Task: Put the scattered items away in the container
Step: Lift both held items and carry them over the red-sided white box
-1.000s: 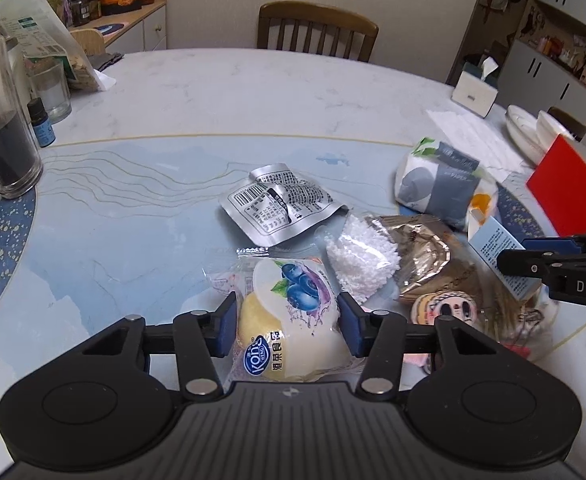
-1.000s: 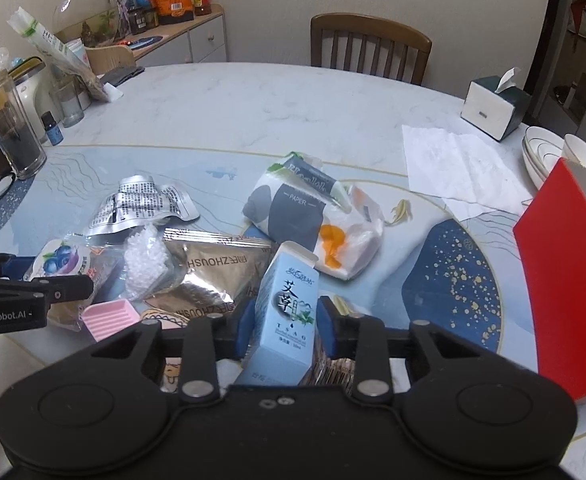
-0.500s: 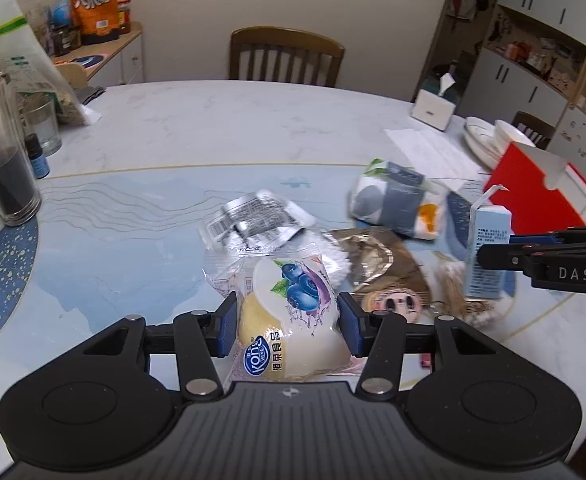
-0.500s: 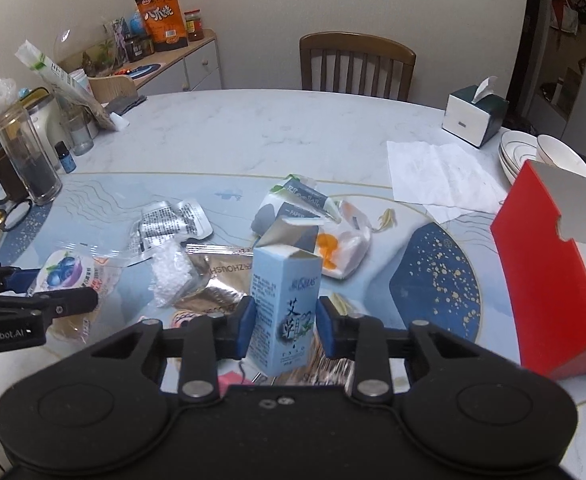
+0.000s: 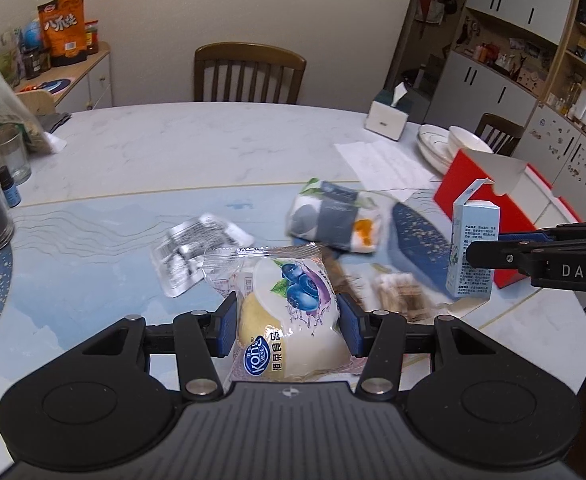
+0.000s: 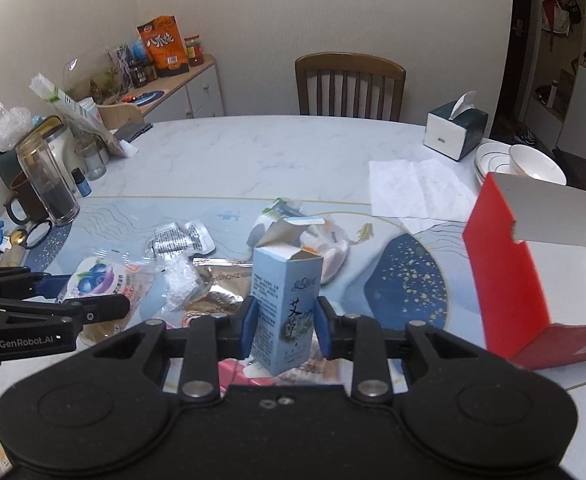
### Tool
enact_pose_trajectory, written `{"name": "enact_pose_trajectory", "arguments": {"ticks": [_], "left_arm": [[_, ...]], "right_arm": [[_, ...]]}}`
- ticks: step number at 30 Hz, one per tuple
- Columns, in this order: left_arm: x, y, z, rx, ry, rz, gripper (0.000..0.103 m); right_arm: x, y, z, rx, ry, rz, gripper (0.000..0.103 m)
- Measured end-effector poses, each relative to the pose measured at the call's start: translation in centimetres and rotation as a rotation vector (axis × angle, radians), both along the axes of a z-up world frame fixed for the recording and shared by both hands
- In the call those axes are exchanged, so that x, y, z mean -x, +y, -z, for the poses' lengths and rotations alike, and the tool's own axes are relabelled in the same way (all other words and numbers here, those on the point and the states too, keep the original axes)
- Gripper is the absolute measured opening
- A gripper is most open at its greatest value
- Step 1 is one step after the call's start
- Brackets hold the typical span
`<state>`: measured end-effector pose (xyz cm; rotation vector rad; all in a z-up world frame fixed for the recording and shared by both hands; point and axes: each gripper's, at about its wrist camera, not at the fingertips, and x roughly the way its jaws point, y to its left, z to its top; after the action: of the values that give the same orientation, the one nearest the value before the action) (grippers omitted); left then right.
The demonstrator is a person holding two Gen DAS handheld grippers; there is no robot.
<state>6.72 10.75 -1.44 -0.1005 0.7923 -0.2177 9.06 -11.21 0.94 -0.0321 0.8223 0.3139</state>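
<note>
Left gripper (image 5: 288, 325) grips a blueberry bun (image 5: 291, 314); right gripper (image 6: 285, 328) clasps a blue carton (image 6: 285, 300), left of the red box (image 6: 533, 272) at the table's right.

Surface (image 6: 253, 152): white marble far, pale blue near with gold-speckled navy patches. Carton (image 6: 285, 312): light blue, dark lettering. Bun packet (image 5: 293, 312): clear wrap, blueberry print, blue logo. Box (image 6: 505, 280): red outside, white inside. Tongs pads (image 6: 250, 328): blue.
</note>
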Motion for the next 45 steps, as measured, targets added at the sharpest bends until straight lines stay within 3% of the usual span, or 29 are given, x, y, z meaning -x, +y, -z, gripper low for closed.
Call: {"name": "enact_pose_trajectory", "arguments": {"ticks": [11,23,37,45], "left_arm": [[-0.8,-7.6,-2.5,-0.001,-0.03,0.0,0.05],[-4.3,-17.1,-3.8,-0.028,-0.05,0.053,0.05],[-8.9,-26.7,-4.6,-0.072,-0.063,0.192,0.05],[-11.6,-31.8,-3.6,-0.089,-0.033,0.298,0.05]], "right_arm": [[-1.0,-7.4,-1.7,-0.048,-0.007,-0.036,0.029],[-3.9,-17.3,-2.5,-0.071,-0.04,-0.005,0.029],[-6.8,-25.2,-2.0,-0.051,-0.051,0.073,0.029],[-8.2,-28.9,-0.7,-0.018,-0.021,0.131,0.029]]}}
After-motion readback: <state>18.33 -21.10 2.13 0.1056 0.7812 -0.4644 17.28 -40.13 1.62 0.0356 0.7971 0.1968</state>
